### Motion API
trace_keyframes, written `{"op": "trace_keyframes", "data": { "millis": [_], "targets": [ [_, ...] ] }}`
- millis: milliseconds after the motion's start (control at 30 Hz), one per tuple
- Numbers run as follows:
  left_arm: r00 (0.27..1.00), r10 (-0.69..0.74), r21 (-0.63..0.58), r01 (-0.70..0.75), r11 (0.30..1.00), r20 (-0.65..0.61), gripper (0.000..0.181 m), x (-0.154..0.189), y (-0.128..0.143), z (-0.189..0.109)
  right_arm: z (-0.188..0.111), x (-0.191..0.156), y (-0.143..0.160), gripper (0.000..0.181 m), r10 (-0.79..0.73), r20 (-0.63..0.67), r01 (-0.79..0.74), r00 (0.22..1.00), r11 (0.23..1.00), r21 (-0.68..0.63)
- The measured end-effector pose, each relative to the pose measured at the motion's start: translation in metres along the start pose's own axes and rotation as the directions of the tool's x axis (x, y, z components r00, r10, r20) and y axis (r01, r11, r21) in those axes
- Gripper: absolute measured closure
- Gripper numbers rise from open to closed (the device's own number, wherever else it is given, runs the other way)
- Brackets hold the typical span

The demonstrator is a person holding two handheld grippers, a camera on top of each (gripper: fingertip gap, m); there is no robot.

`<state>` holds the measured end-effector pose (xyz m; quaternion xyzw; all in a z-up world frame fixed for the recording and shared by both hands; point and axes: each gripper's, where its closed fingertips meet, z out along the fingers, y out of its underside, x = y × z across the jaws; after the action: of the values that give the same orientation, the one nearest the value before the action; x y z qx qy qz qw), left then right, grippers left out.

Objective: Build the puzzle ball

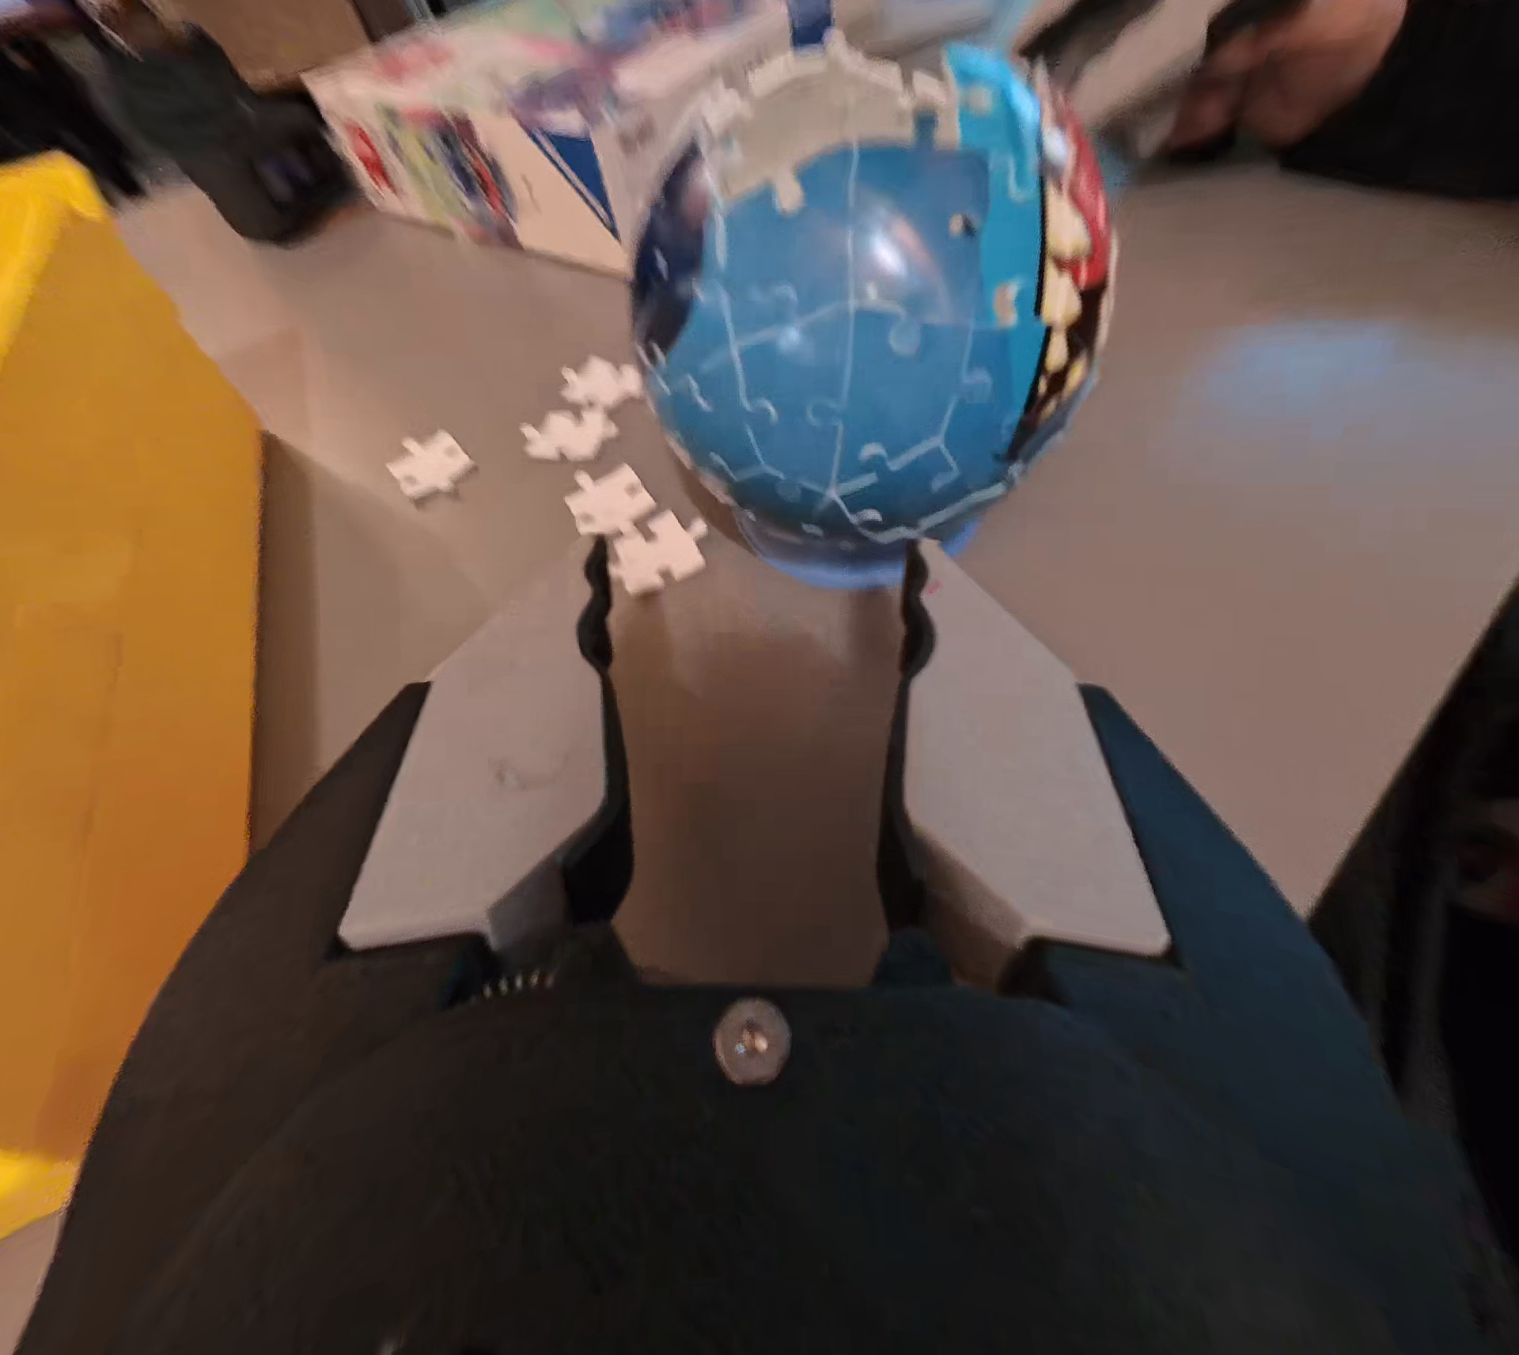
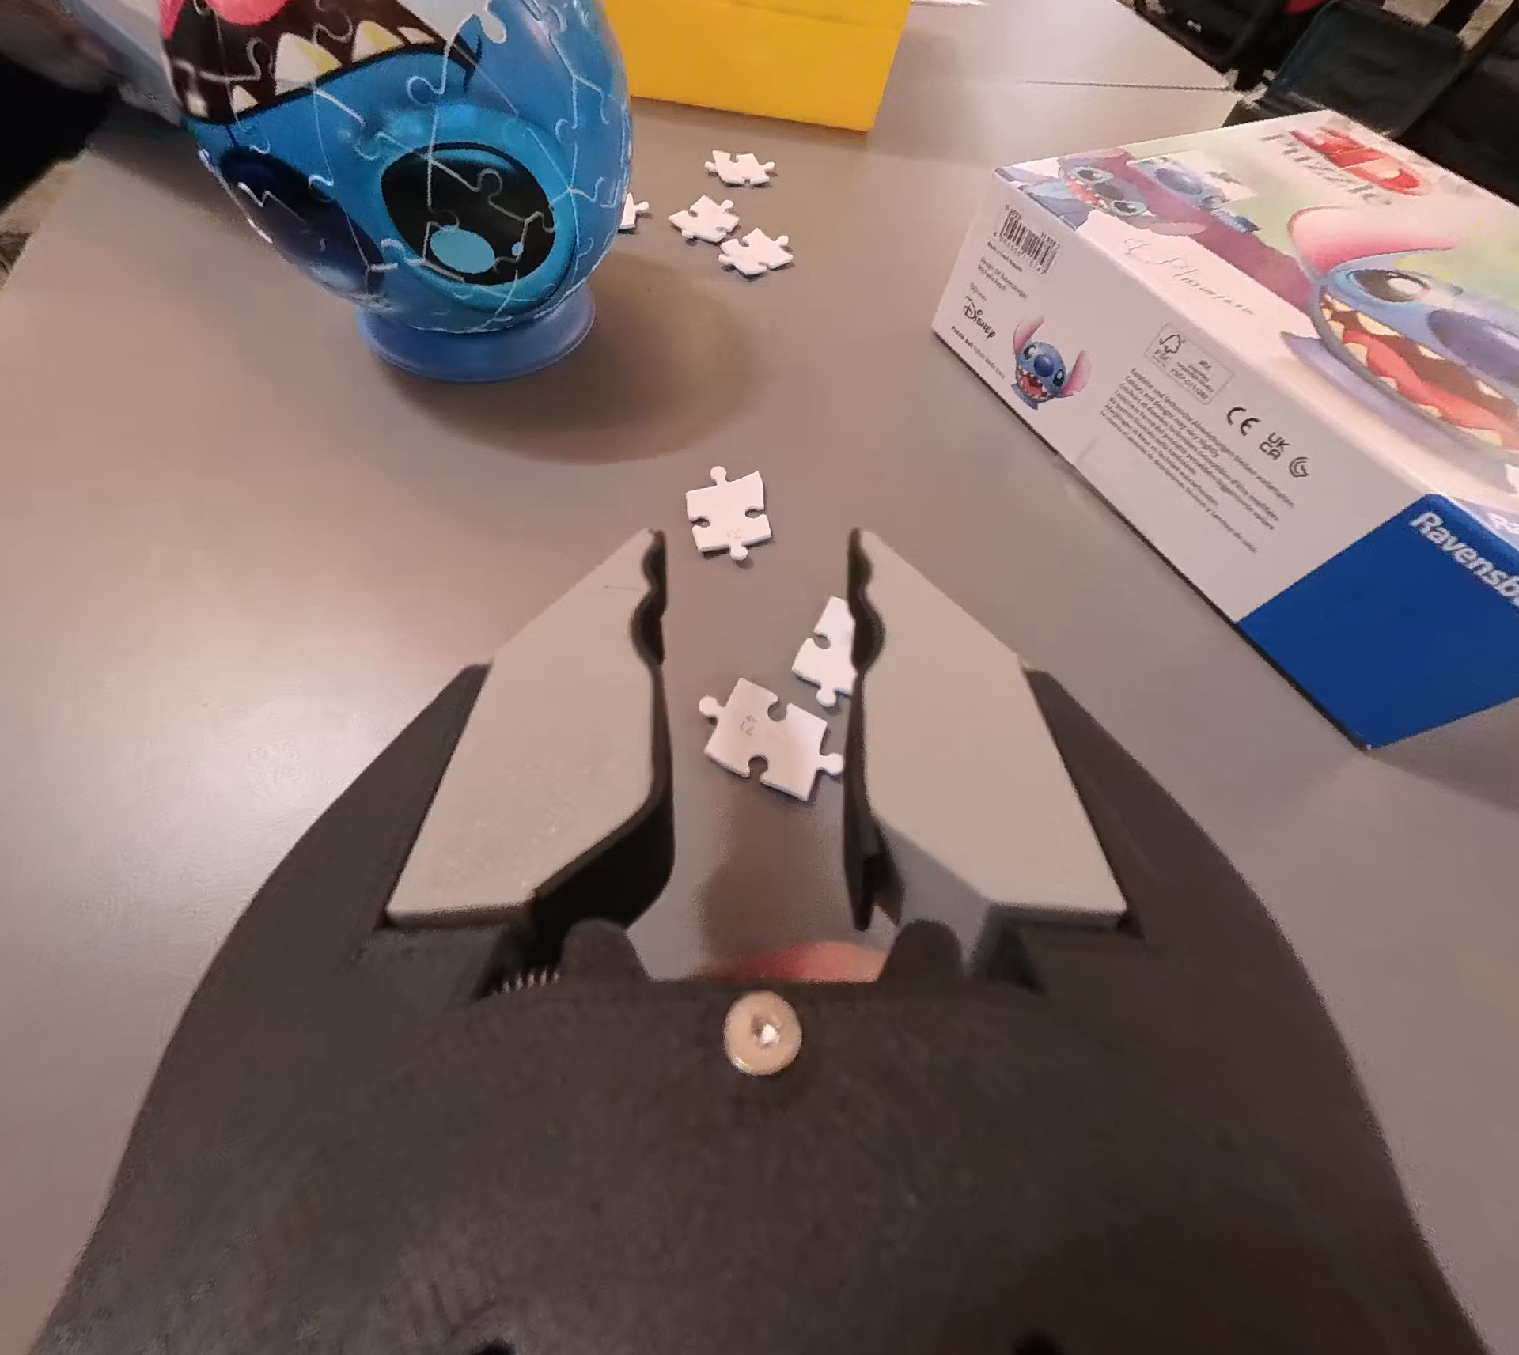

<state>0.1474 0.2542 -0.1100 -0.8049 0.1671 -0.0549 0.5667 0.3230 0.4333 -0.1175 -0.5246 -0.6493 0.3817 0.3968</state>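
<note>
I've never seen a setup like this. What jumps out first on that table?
The half-built blue puzzle ball on its round blue stand, its top still open, with a big cartoon eye. Loose white puzzle pieces lie face-down on the grey table, some between the open right gripper fingers. A yellow bin sits behind, the puzzle box to the right.

Left tongs point(image 1: 756, 559) and right tongs point(image 2: 756, 551), both agape, empty.

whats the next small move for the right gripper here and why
Probably lower the open right gripper and close on the loose white piece lying flat between its fingers. Both grippers hold nothing, and the puzzle ball on its blue stand is open at the top.
</note>
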Motion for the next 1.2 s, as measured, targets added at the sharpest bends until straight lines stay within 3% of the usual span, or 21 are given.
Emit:
{"op": "trace_keyframes", "data": {
  "millis": [100,167,200,333,433,633,867,1200],
  "targets": [
    [0.995,-0.031,0.201,0.013,0.98,0.091,0.153,-0.015,-0.024,-0.018,-0.008,0.009,-0.009,0.151,0.032,-0.052,-0.028,0.998,0.997,0.076],
    [0.991,-0.05,0.237,0.02,0.971,0.121,0.181,-0.02,-0.027,-0.023,-0.013,0.017,-0.012,0.139,0.083,-0.09,-0.073,0.992,0.991,0.116],
    [0.988,-0.054,0.234,0.018,0.972,0.146,0.181,-0.023,-0.027,-0.023,-0.016,0.017,-0.013,0.13,0.111,-0.088,-0.099,0.99,0.987,0.13],
    [0.983,-0.054,0.182,0.021,0.983,0.178,0.181,-0.027,-0.021,-0.017,-0.023,0.008,-0.015,0.129,0.144,-0.066,-0.132,0.987,0.978,0.159],
    [0.981,-0.085,0.195,0.05,0.979,0.175,0.18,-0.03,-0.022,-0.019,-0.017,-0.006,-0.014,0.13,0.144,-0.005,-0.142,0.99,0.982,0.123],
    [0.977,-0.068,0.238,0.019,0.971,0.2,0.18,-0.03,-0.027,-0.025,-0.002,-0.01,-0.007,0.132,0.14,-0.003,-0.14,0.99,0.989,0.038],
    [0.979,-0.097,0.223,0.056,0.973,0.177,0.175,-0.033,-0.025,-0.021,-0.003,-0.001,-0.017,0.13,0.15,-0.068,-0.142,0.986,0.984,0.11],
    [0.963,-0.196,0.27,0.141,0.952,0.187,0.174,-0.056,-0.028,-0.02,0.001,-0.014,-0.028,0.128,0.107,0.006,-0.107,0.994,0.982,0.158]
  ]
}}
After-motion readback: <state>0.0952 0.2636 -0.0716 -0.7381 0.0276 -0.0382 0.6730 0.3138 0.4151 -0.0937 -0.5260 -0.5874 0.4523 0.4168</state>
